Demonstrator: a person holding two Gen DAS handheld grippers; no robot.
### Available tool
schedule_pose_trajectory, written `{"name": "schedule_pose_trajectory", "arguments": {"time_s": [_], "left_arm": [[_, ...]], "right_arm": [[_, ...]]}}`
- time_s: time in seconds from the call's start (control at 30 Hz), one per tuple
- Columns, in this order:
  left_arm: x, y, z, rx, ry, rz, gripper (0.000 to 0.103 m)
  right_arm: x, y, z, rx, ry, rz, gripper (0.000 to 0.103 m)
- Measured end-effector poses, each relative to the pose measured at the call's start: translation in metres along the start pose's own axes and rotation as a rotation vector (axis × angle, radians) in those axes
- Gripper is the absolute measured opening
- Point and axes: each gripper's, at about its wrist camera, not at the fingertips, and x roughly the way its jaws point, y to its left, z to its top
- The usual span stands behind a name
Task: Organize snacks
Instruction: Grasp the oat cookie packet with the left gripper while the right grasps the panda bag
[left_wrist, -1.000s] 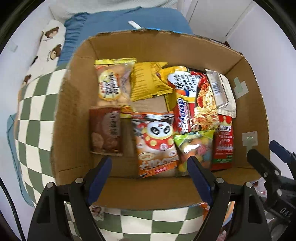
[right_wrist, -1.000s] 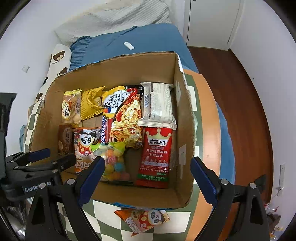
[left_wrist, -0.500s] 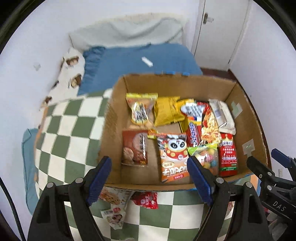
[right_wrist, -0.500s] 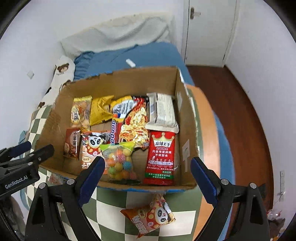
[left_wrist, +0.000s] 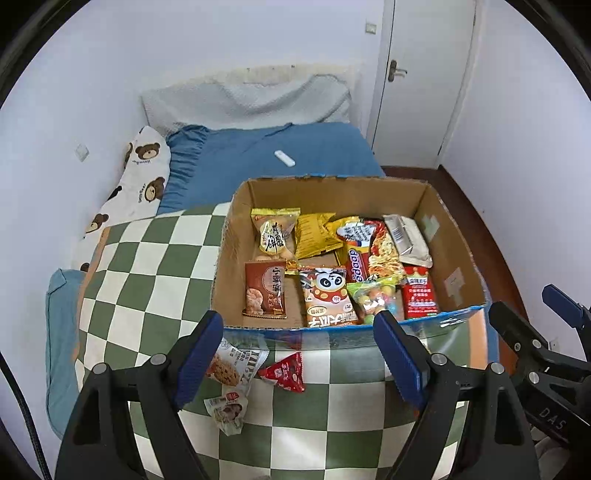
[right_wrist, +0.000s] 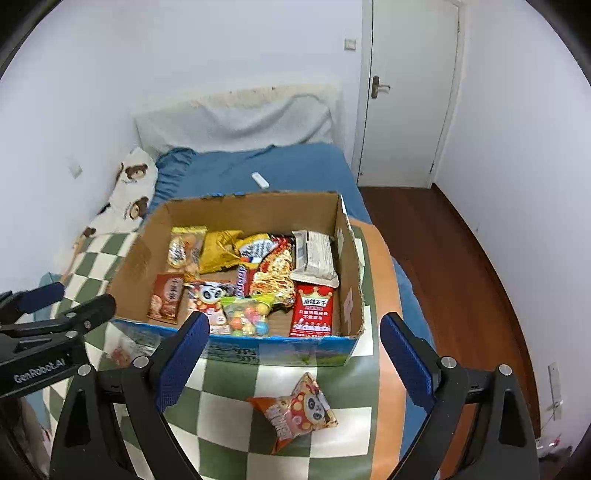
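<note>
An open cardboard box sits on a green-and-white checked blanket and holds several snack packs. My left gripper is open and empty, back from the box's near wall. Loose below it lie a red triangular pack, a cookie pack and a small pale pack. My right gripper is open and empty above an orange panda snack pack that lies on the blanket in front of the box.
A blue bed with a bear-print pillow and a small white object lies behind the box. White walls stand left and right, a door at the back, wooden floor on the right.
Both grippers have pulled back and up from the box. The box now looks smaller, and the loose packs on the blanket in front of it have come into view.
</note>
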Motion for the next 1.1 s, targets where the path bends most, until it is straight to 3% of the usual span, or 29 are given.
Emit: {"name": "schedule_pose_trajectory", "arguments": {"time_s": [0.1,0.23,0.3,0.33,0.53,0.6,0.73,0.83,1.03,1.1], "left_arm": [[-0.01,0.003,-0.006,-0.013,-0.013,-0.008,0.083],[-0.004,0.016,-0.021,-0.052,0.015,0.007,0.083],[0.006,0.026,-0.031,-0.079,0.05,0.02,0.083],[0.013,0.032,-0.037,-0.098,0.077,0.03,0.083],[0.047,0.074,-0.074,-0.206,0.199,0.089,0.083],[0.056,0.089,-0.085,-0.25,0.238,0.105,0.083],[0.07,0.116,-0.103,-0.314,0.301,0.134,0.083],[0.08,0.128,-0.111,-0.318,0.335,0.151,0.083],[0.108,0.142,-0.122,-0.272,0.416,0.169,0.083],[0.116,0.143,-0.123,-0.268,0.439,0.142,0.083]], "right_arm": [[-0.016,-0.002,-0.003,0.023,-0.015,0.028,0.096],[-0.007,-0.02,-0.017,0.117,0.06,0.1,0.095],[0.014,-0.034,-0.029,0.18,0.128,0.14,0.085],[0.027,-0.041,-0.036,0.21,0.164,0.157,0.071],[0.121,-0.09,-0.099,0.565,0.46,0.214,0.07],[0.141,-0.095,-0.114,0.651,0.504,0.228,0.07],[0.167,-0.087,-0.124,0.676,0.546,0.205,0.071],[0.179,-0.065,-0.125,0.574,0.565,0.168,0.07],[0.174,0.011,-0.129,0.086,0.573,0.132,0.068],[0.169,0.033,-0.137,-0.055,0.575,0.115,0.068]]}}
